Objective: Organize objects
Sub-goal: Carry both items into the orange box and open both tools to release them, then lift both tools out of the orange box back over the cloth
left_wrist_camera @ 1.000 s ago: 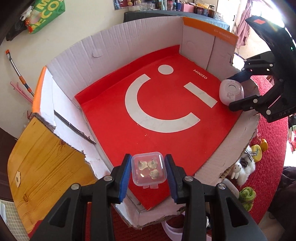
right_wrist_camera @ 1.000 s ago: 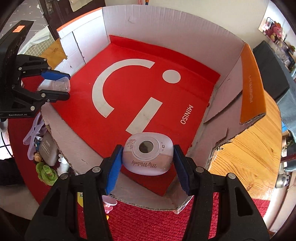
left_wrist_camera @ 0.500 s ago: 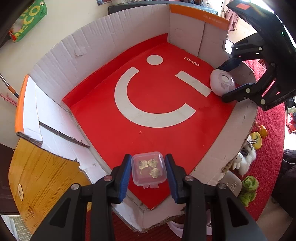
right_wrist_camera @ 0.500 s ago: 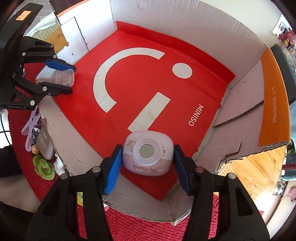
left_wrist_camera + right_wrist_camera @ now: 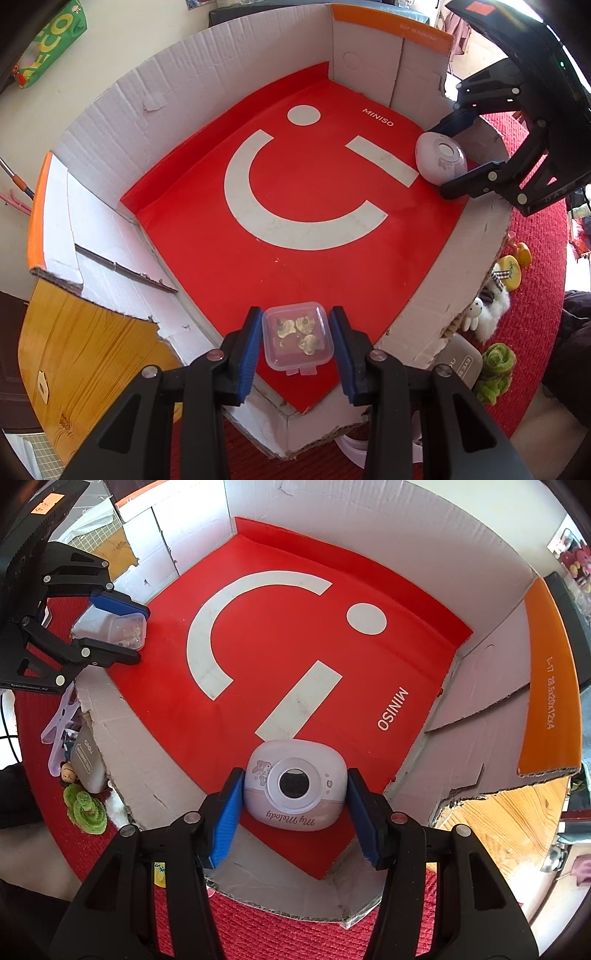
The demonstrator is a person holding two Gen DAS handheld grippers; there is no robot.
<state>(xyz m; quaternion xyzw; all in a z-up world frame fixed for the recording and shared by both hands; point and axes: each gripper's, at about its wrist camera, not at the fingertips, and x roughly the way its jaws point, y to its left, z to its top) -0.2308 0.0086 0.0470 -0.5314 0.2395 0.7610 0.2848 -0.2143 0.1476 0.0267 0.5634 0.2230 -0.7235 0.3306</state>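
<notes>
So the left gripper [image 5: 297,341] was clamped on a small clear container [image 5: 297,339] over the near corner of the cardboard box [image 5: 122,110], while the right gripper [image 5: 295,801] squeezed a pink My Melody camera [image 5: 295,783] at the opposite corner.

Cardboard box [image 5: 122,107] open on top; tall walls on far sides, low torn wall [image 5: 443,288] on near side. Red floor [image 5: 295,206] bare across the middle. Left gripper [image 5: 297,341] and right gripper [image 5: 452,147] occupy opposite near corners, well apart. Toys [image 5: 491,306] crowd outside the low wall.
</notes>
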